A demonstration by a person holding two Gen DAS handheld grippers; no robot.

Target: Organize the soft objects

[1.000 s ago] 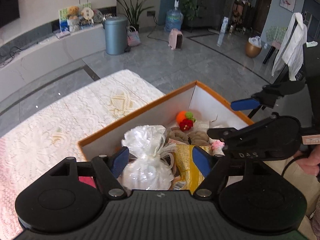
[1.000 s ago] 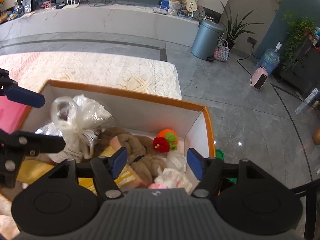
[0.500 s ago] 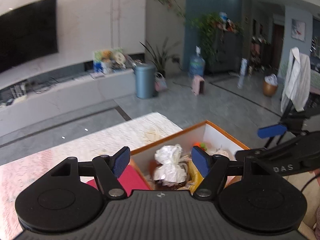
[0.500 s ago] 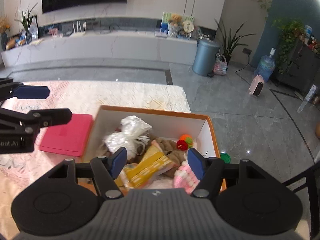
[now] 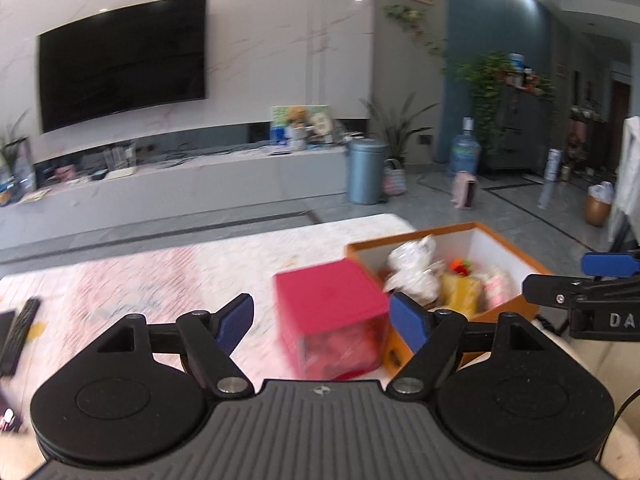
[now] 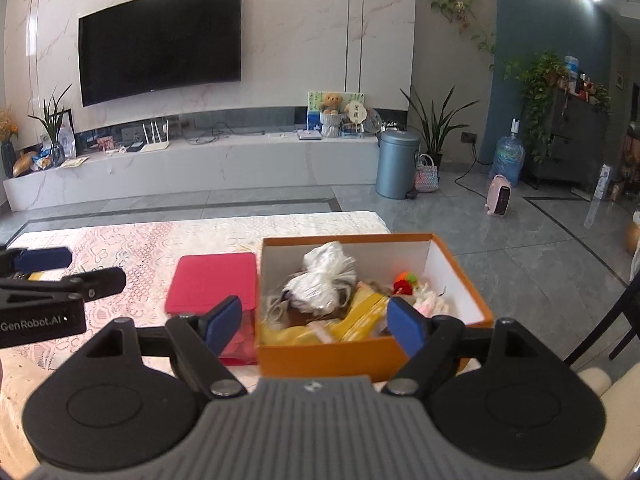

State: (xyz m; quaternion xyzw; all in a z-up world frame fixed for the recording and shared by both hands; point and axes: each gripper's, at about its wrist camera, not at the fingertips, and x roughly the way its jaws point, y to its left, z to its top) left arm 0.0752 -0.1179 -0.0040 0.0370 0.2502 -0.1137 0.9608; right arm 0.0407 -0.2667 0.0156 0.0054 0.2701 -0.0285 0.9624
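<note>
Left gripper (image 5: 322, 318) and right gripper (image 6: 314, 320) both spread wide, holding nothing, above the table. Soft items — white bag (image 6: 320, 280), yellow pack (image 6: 360, 314), orange toy (image 6: 405, 281) — all sit in the orange box (image 6: 332, 354) beside the pink box (image 6: 212, 280). Looks essentially done.

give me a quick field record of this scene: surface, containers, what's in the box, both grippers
surface: table with pale lace cloth
container 1: orange box, open top, white inside
container 2: pink box, lid on, beside the orange box's left wall
box contents: white plastic bag, yellow packet, orange and red knit toy, pale pink soft item
left gripper: open, empty, back from the boxes
right gripper: open, empty, back from the orange box
</note>
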